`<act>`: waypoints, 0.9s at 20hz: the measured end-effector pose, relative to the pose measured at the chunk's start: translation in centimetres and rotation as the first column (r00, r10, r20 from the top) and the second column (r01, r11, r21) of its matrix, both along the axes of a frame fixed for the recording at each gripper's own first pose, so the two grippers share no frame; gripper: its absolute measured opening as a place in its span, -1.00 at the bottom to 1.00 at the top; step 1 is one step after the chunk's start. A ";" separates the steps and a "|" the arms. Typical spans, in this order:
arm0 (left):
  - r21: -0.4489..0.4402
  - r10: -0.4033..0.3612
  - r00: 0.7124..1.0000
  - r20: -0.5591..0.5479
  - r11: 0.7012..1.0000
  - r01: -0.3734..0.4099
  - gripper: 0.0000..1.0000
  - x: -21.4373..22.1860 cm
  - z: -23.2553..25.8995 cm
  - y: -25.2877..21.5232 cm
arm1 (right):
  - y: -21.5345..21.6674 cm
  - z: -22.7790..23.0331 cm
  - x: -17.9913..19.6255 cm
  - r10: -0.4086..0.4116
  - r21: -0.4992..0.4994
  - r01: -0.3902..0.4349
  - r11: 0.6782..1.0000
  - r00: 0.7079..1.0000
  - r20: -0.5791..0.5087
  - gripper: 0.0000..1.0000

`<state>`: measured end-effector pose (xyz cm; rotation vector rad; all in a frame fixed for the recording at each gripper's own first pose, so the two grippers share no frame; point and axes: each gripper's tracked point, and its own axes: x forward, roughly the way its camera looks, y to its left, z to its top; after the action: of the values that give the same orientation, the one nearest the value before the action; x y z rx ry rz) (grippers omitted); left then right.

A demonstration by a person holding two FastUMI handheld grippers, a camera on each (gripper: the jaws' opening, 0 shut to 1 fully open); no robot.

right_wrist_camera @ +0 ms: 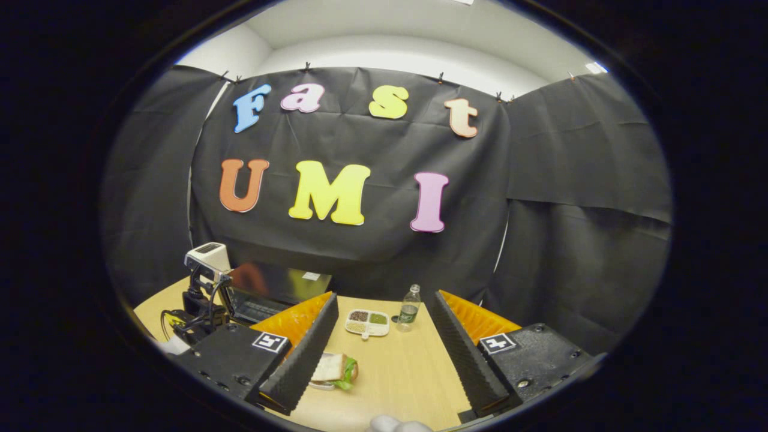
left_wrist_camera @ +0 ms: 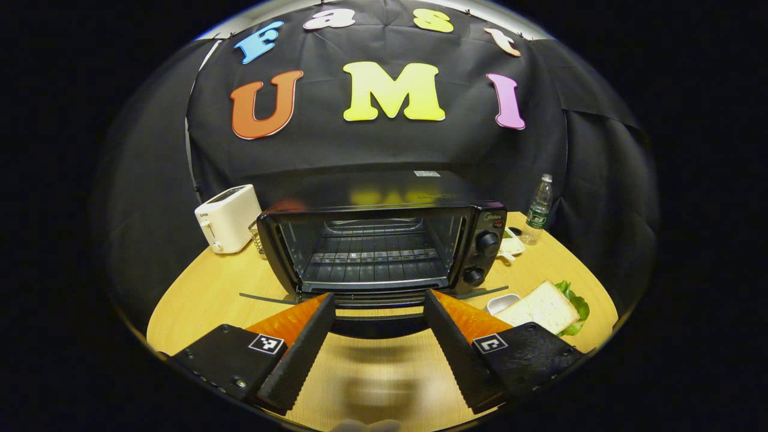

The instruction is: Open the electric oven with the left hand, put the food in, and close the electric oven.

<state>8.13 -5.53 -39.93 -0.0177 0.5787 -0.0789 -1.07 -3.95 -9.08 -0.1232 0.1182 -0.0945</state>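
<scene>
We see the electric oven (left_wrist_camera: 384, 246), a black box with two knobs down its right side, at the centre of the left gripper view. Its door hangs fully open, folded down toward us, and the wire rack inside is bare. The sandwich (left_wrist_camera: 543, 307), white bread over green lettuce, lies flat at the lower right of that view, right of the oven, and sits low and left of centre in the right gripper view.

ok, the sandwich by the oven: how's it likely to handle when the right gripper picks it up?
Probably soft: the sandwich is sliced bread, so the fingers may dent it. It looks light for its bulk. Lettuce pokes out one side, so the layers could shift or shed if it tilts. The right gripper stands open above the table.
</scene>
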 end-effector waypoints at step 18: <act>0.003 -0.005 0.980 -0.200 1.000 0.006 0.92 -6.9 -11.1 -0.4 | 1.0 -4.3 0.0 0.013 0.016 -0.012 1.000 0.997 -0.076 1.00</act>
<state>1.24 -5.89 -51.01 -0.0206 0.7797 -0.0820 -1.10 -2.92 -13.36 -0.1122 0.1941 -0.0766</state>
